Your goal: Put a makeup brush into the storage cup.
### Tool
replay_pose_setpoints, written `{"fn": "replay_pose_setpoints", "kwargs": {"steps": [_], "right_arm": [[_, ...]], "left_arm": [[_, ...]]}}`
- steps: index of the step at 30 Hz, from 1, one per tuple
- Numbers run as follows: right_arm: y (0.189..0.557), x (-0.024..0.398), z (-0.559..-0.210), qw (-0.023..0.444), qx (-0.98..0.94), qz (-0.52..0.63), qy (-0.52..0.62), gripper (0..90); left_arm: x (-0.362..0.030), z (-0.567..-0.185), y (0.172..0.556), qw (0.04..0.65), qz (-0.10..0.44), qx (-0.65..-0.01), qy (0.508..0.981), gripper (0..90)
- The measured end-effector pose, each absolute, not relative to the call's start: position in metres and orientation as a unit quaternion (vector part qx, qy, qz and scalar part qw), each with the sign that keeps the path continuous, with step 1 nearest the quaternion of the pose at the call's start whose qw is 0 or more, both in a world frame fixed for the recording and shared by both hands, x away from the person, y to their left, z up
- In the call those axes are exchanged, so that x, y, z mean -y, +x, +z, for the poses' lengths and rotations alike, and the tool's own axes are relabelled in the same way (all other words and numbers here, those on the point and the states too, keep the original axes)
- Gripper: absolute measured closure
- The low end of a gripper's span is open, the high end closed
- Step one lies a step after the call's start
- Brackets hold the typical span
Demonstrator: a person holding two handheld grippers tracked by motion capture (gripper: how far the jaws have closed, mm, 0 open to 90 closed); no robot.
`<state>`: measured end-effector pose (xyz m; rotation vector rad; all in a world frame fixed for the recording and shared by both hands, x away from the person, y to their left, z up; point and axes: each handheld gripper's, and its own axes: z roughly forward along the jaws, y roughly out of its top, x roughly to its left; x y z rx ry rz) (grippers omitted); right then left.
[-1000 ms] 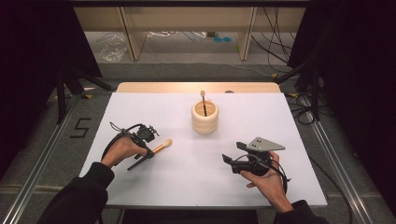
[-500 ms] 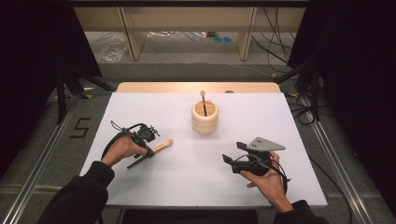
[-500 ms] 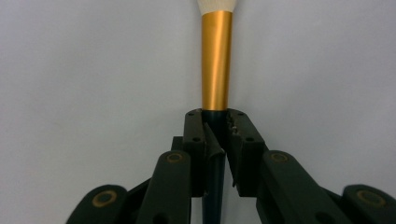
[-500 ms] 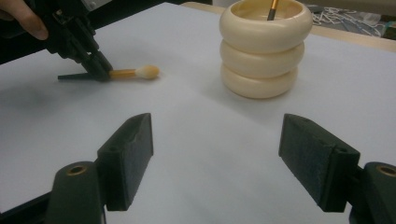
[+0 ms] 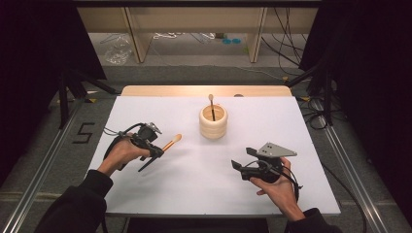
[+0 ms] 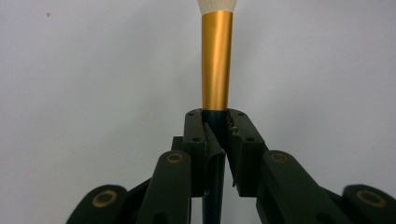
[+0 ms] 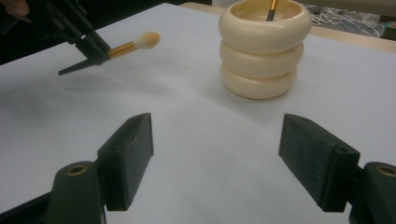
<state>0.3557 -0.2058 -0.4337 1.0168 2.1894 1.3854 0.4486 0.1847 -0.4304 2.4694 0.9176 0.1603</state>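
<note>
A makeup brush [image 5: 172, 142] with a gold ferrule, dark handle and cream tip is held just above the white table [image 5: 204, 194]. My left gripper [image 5: 156, 149] is shut on its handle. In the left gripper view the jaws pinch the dark handle at my left gripper [image 6: 217, 123], and the brush [image 6: 217, 65] points straight ahead. A cream ribbed holder [image 5: 213, 121] stands at the table's middle back with another brush [image 5: 212, 104] upright in it. My right gripper [image 5: 240, 165] rests open at the front right with nothing between its fingers. From my right gripper [image 7: 217, 154] the holder [image 7: 264, 51] lies ahead.
The white sheet covers a wooden tabletop whose far edge [image 5: 204, 90] shows behind the holder. Metal rails [image 5: 43, 165] run along both sides of the table. Cables and shelving legs lie on the floor beyond.
The left gripper has lifted the brush slightly, so its tip sits a little higher in the high view. The right gripper has not moved.
</note>
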Motion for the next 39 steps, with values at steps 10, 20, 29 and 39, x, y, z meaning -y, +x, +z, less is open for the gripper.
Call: {"fn": "replay_pose_setpoints", "kwargs": {"steps": [10, 20, 29, 39], "right_arm": [[0.355, 0.205, -0.433, 0.175, -0.772, 0.491, 0.362, 27.4], [0.355, 0.204, -0.432, 0.172, -0.768, 0.5, 0.362, 27.4], [0.355, 0.199, -0.428, 0.179, -0.761, 0.517, 0.349, 27.5], [0.363, 0.193, -0.422, 0.141, -0.738, 0.559, 0.35, 29.2]], "left_arm": [[-0.18, -0.42, 0.433, 0.326, 0.077, -0.33, 0.882, 78.8], [-0.171, -0.414, 0.422, 0.416, 0.077, -0.35, 0.835, 78.7], [-0.158, -0.417, 0.409, 0.461, 0.079, -0.344, 0.814, 78.7], [-0.146, -0.411, 0.399, 0.501, 0.086, -0.332, 0.794, 78.8]]}}
